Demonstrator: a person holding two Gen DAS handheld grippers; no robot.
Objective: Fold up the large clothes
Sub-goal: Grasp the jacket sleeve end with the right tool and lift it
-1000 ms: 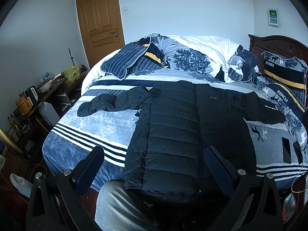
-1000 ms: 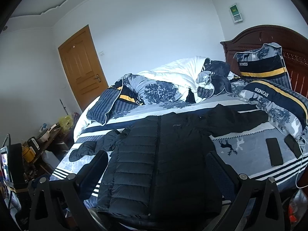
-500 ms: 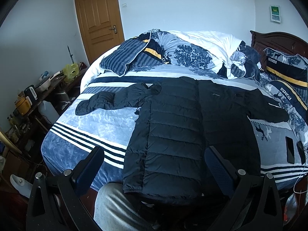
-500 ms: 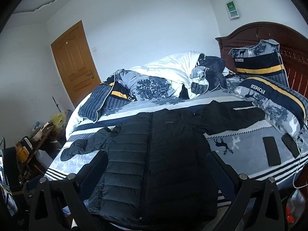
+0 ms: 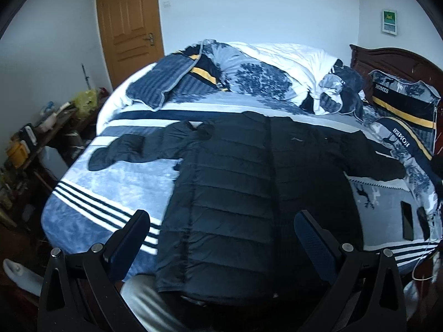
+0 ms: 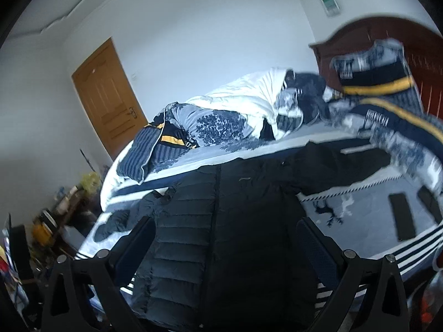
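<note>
I am standing in a bedroom at home: a wide bed with a blue striped blanket fills the room, with a carved dark wooden headboard at its right end and a rumpled duvet and pillows heaped along its far edge. A panelled wooden door stands in the plain white wall behind, and a cluttered side table sits off the bed's left edge.

Jacket at frame centre, spread flat on the bed. Bedding pile above it; door upper left. Two phones on the bed, lower right.
</note>
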